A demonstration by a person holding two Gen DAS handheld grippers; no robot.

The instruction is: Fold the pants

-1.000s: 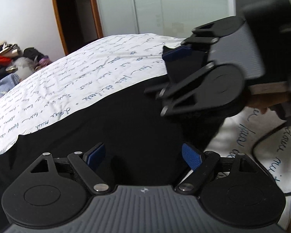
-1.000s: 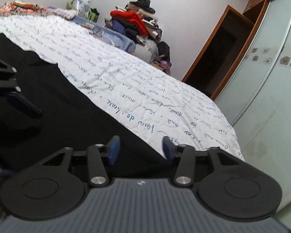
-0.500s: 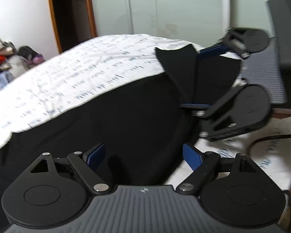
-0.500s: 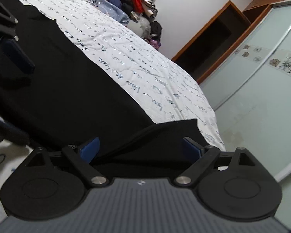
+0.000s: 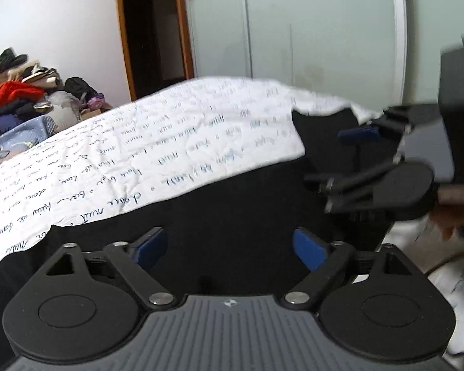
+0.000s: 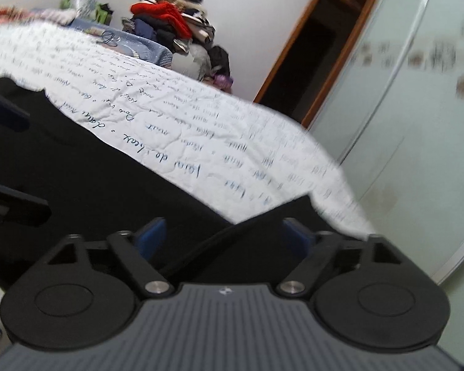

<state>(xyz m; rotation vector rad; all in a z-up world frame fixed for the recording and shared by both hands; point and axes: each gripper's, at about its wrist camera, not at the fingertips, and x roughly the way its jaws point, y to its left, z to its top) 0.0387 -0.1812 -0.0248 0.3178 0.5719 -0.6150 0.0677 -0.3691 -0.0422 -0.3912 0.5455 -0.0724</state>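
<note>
Black pants lie spread on a bed with a white quilt printed in blue handwriting. Left gripper: jaws wide, just opened further, over the fabric, nothing pinched. Right gripper: jaws just been closing, a raised fold of pants between the pads; contact likely, but blur hides it. Room: frosted wardrobe doors, wood-framed dark doorway, heap of clothes against the white wall past the bed.
</note>
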